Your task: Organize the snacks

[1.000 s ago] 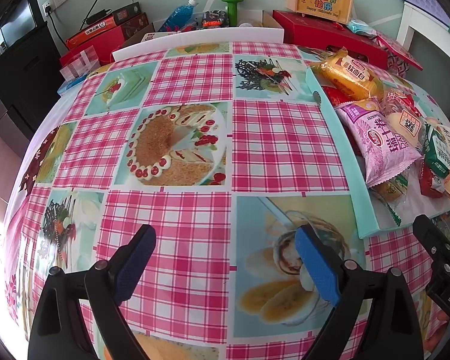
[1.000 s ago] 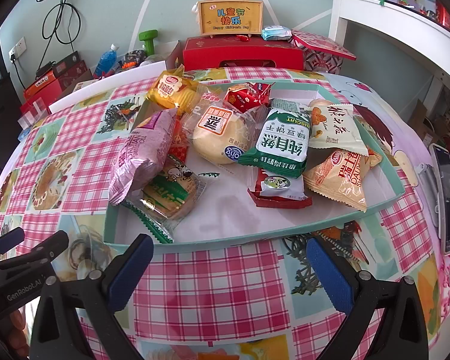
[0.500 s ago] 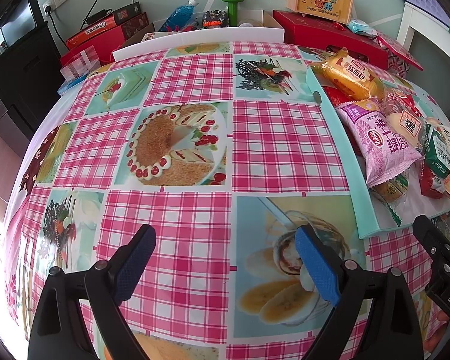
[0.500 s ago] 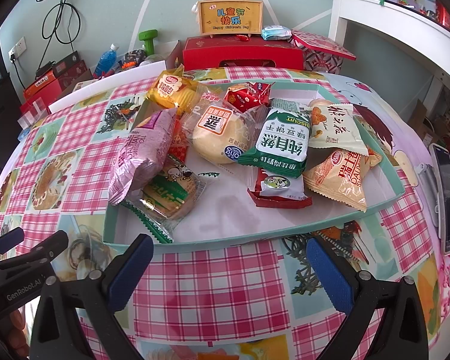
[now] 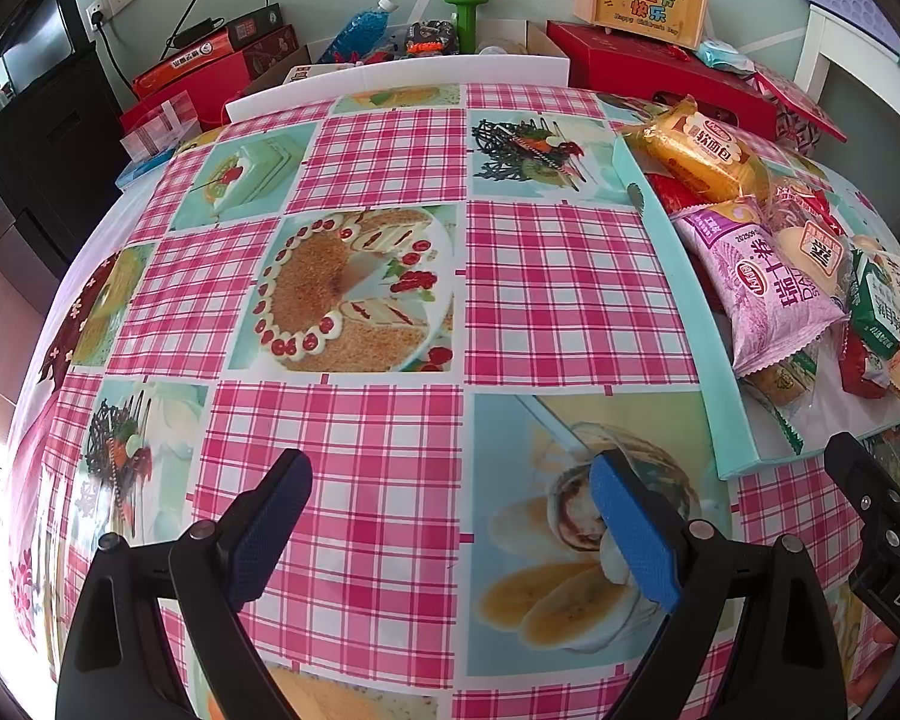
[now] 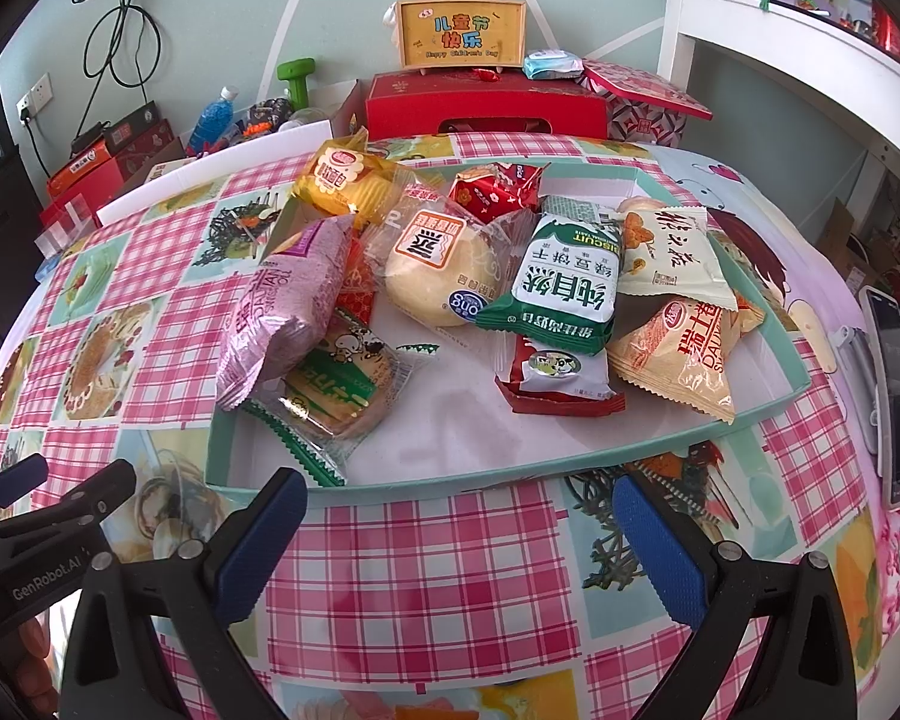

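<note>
Pink-checked oilcloth printed with cakes and desserts covers the table point(image 5: 390, 276) before me, and boxes and bottles crowd the wall behind it. I see my left gripper point(image 5: 450, 531) low over bare cloth, its blue-padded fingers spread wide with nothing between them. My right gripper point(image 6: 459, 540) sits just short of the near rim of a shallow mint-green tray point(image 6: 510, 474), its fingers likewise wide apart and empty.

Snacks lie heaped in the tray. From the right wrist view, a purple packet point(image 6: 282, 306) leans on the tray's edge at nine o'clock, resting on a clear-wrapped biscuit pack with green print point(image 6: 336, 390). A yellow bread bag point(image 6: 339, 180) sits at eleven o'clock, a small red pouch point(image 6: 495, 195) at twelve. A pale round bun in clear wrap point(image 6: 441, 276) fills the middle, touching a green-and-white biscuit packet point(image 6: 564, 288). A cream packet point(image 6: 669, 255) and an orange packet point(image 6: 684, 354) overlap at three o'clock. A red-and-white packet point(image 6: 555, 381) lies nearest me.
</note>
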